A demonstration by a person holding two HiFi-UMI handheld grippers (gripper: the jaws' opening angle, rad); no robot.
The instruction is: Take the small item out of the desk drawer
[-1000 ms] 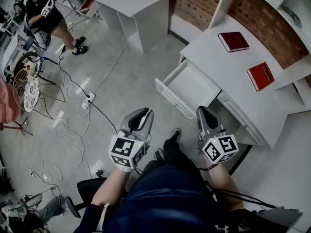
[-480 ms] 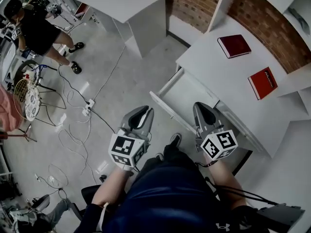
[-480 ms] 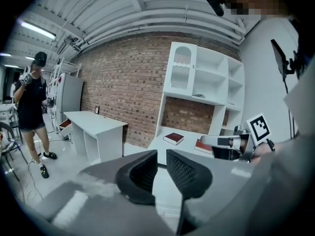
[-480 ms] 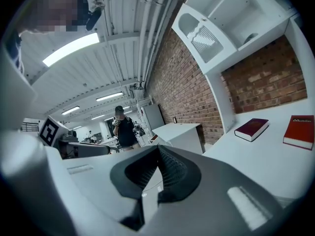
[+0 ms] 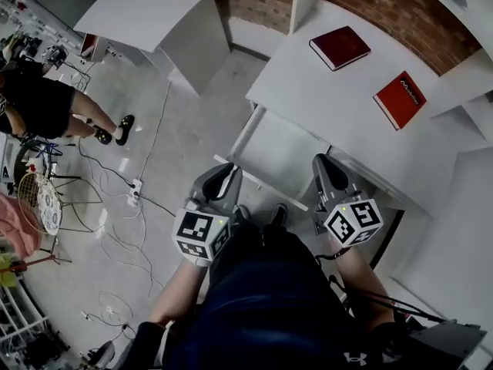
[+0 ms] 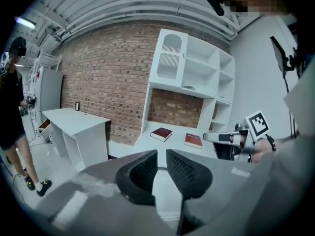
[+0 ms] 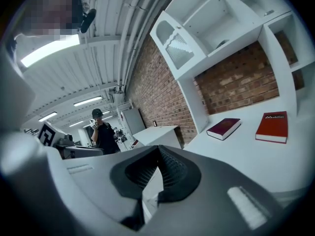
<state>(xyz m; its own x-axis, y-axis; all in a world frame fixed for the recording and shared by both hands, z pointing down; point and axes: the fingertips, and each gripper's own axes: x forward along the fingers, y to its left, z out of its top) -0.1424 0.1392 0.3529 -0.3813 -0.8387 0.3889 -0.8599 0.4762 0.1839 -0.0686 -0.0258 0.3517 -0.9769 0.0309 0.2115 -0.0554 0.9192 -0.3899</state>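
The white desk (image 5: pixel 331 106) has its drawer (image 5: pixel 281 151) pulled out toward me; what shows of the inside is plain white, and no small item can be made out. My left gripper (image 5: pixel 223 173) (image 6: pixel 162 154) hovers at the drawer's near left corner, jaws shut, holding nothing. My right gripper (image 5: pixel 322 165) (image 7: pixel 158 149) is over the drawer's near right side by the desk edge, its jaws together and empty. Both point toward the desk. The right gripper also shows in the left gripper view, with its marker cube (image 6: pixel 257 123).
A dark red book (image 5: pixel 340 47) and a brighter red book (image 5: pixel 400 99) lie on the desktop, under white shelves (image 6: pixel 197 68) against a brick wall. A second white desk (image 5: pixel 154 10) stands at the left. Cables (image 5: pixel 131 199) cross the floor; a person (image 5: pixel 38 106) stands far left.
Both grippers have moved in toward the desk, so the open drawer now lies right at their tips. Their jaws stayed shut. The person at the left has shifted position.
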